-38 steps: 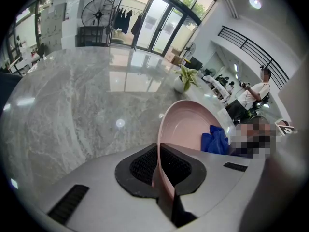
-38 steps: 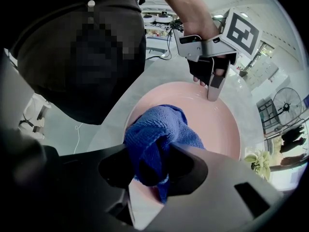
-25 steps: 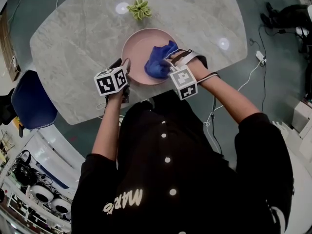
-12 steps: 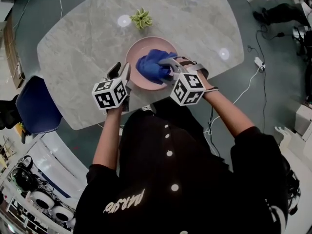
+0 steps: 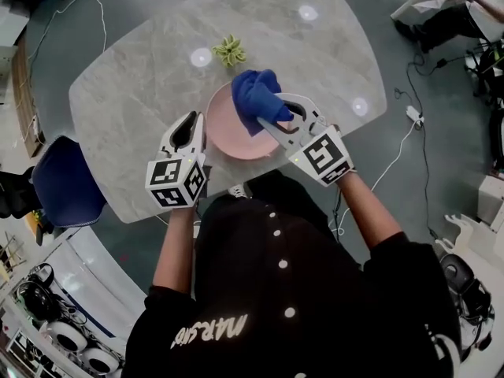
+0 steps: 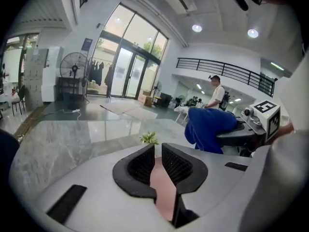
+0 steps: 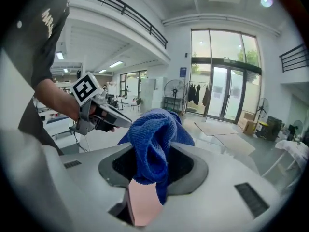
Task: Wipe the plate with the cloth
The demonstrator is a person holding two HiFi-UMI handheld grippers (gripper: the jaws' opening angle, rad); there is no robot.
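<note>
Both grippers hang over the plate (image 5: 224, 126). The right gripper (image 5: 274, 113) is clamped on the bunched cloth (image 5: 255, 94), held clear above the plate's far side. The left gripper (image 5: 187, 126), by the plate's left rim, has just been closing to a narrow slit, empty. Wiping seems paused; the next move calls for lowering the cloth onto the plate.

The right hand-held gripper (image 5: 272, 113) has risen and rolled, lifting the cloth (image 5: 253, 93) off the plate (image 5: 224, 138), where it lay a second ago; it now hangs bunched above the far rim. The left hand-held gripper (image 5: 192, 121) has come up from the plate's left rim, its jaws just closing to a narrow gap, nothing between them
</note>
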